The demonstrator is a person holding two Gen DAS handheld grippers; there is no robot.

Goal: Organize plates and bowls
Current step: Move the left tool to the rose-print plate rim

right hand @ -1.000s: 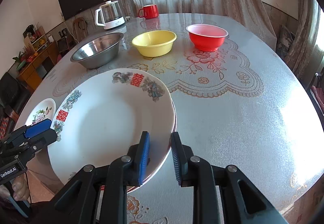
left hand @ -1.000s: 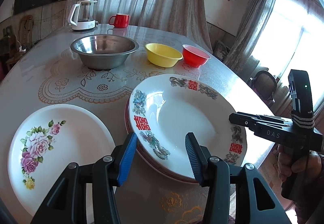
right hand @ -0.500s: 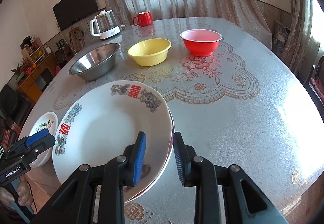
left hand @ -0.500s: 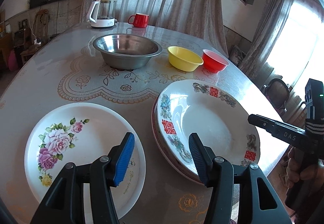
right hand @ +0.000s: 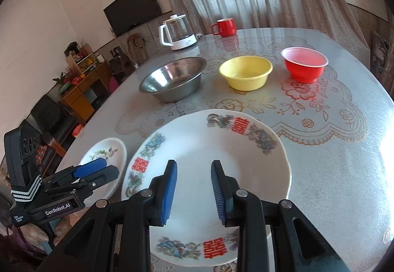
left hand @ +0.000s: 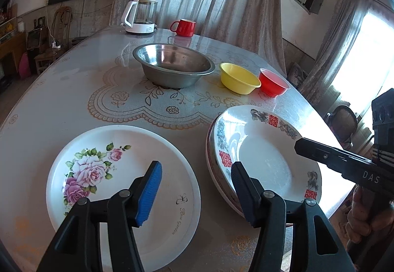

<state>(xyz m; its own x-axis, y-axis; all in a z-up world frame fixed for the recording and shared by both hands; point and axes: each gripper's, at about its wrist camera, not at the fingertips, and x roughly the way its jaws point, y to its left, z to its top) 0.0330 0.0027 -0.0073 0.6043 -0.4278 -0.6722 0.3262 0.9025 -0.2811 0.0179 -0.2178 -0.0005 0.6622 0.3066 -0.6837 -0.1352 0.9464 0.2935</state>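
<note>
Currently the left gripper (left hand: 194, 189) is hovering with fingers spread and empty: rose plate (left hand: 118, 173) lying just ahead-left on the desk (left hand: 73, 94). Right gripper (right hand: 193, 192), fingers part-spread and empty, is hanging over the stacked plates (right hand: 258, 161), so nearer them.

From the left wrist we look down and forward, close over the rose plate (left hand: 123, 173), and from the right wrist close over the dragon plate (right hand: 209, 173), both views sharing these plates at bottom and the steel bowl (left hand: 172, 67) mid-frame.
</note>
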